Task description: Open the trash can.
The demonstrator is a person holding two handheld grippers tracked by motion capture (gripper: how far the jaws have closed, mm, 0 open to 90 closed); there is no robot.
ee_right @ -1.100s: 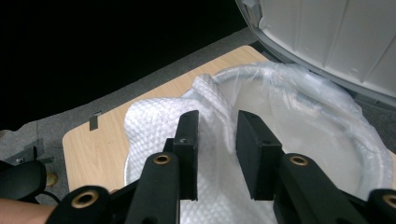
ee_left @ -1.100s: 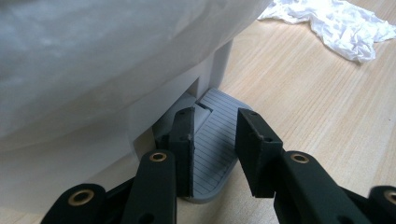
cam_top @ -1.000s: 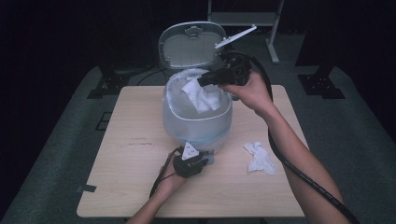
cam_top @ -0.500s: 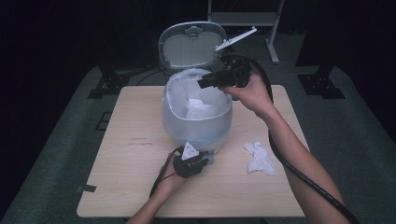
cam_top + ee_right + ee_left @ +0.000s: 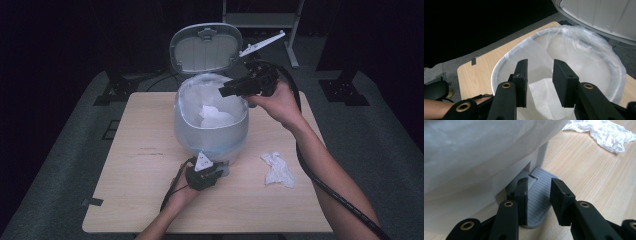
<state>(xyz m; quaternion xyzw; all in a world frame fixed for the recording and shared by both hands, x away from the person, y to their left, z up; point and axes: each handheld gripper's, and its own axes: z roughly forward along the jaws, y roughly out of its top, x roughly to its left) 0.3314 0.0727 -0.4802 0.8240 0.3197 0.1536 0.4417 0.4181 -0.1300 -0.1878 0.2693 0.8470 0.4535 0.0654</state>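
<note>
Right gripper (image 5: 226,92) (jaws apart) above bin (image 5: 210,135)

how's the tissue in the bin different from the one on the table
The tissue in the bin lies flatter inside the bag-lined pedal bin, below the right tongs. The tissue on the table is crumpled into a wad on the bare wooden table. Both are white.

Dark recording studio: lone wooden table (image 5: 140,200), black backdrop, stand legs (image 5: 345,92).
</note>
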